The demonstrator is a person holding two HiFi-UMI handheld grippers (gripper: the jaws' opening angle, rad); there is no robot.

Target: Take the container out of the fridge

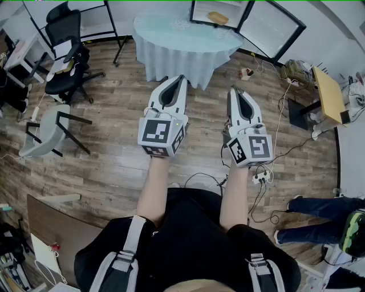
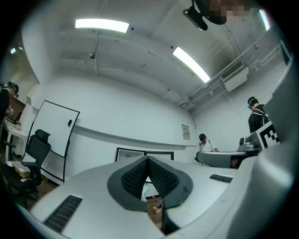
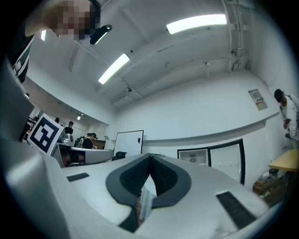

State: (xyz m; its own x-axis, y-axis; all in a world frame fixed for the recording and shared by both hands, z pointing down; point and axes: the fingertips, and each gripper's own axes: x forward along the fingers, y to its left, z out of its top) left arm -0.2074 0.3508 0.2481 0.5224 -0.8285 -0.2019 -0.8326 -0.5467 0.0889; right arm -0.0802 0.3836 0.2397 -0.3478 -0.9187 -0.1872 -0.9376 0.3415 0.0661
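One yellowish thing (image 1: 218,17) shows in the left half of the fridge (image 1: 268,25), up at 12 o'clock in the head view. It may be the container, but it is too small to be sure. The fridge is black-edged with see-through doors and stands against the far wall. Just in front of it, on the near side, is a round counter (image 1: 188,40) with a pale blue cloth hanging down. Nearer again come the two tools. The left hand-held gripper (image 1: 181,78) is at about 11 o'clock from the middle, and the right hand-held gripper (image 1: 232,89) is at about 1 o'clock. They sit side by side and both point toward the counter. Both are well apart from the fridge. The left one has its jaws squeezed together with nothing between them, and so does the right one. Under them is a brown wood floor (image 1: 114,165). A black office chair (image 1: 65,51) stands at 10 o'clock and a grey chair (image 1: 48,131) at 9 o'clock. White wires (image 1: 261,177) lie on the floor at 4 o'clock.
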